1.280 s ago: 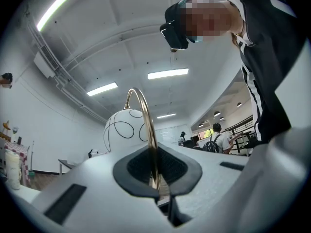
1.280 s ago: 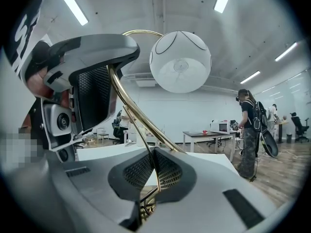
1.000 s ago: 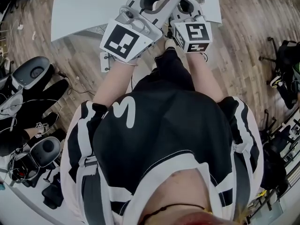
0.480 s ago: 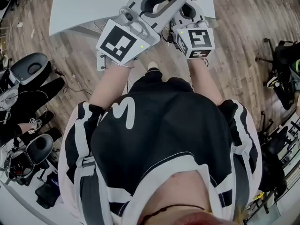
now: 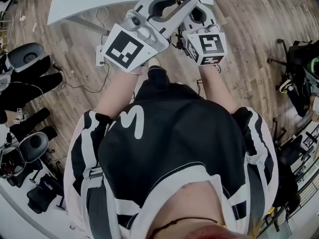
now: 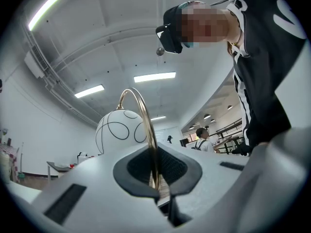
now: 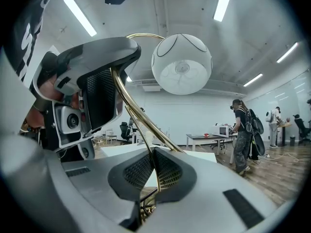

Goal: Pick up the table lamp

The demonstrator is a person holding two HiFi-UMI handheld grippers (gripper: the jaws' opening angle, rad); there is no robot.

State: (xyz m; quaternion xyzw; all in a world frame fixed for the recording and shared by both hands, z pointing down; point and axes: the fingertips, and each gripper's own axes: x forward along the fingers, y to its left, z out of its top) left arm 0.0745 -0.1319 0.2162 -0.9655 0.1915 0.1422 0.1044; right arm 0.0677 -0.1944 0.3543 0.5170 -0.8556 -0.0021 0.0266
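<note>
Table lamp (image 7: 181,64) is hanging in the air between two pairs of tongs, and both pairs are clamping shut on its thin gold stem (image 6: 147,130). The left gripper view is showing the left tongs (image 6: 158,171) pinching that stem as it is rising out of the dark pads and arching over to the white globe (image 6: 119,130). The globe, marked with black line circles, is sitting just behind the pads against the ceiling (image 6: 97,33). The right gripper view is giving the side-on picture the other lacks. There the right tongs (image 7: 153,171) are gripping the stem low down, and the left tongs are holding it farther up, nearer the bend. The globe is dangling open side down above both. A person with a backpack (image 7: 241,135) is standing well behind. The head view is hiding the globe. It is showing only a short piece of stem at the top edge, above the two marker cubes (image 5: 130,46). It alone is showing where this is happening: the tongs are hovering at the near edge of the white desk (image 5: 75,4), above the wooden floor (image 5: 249,14).
</note>
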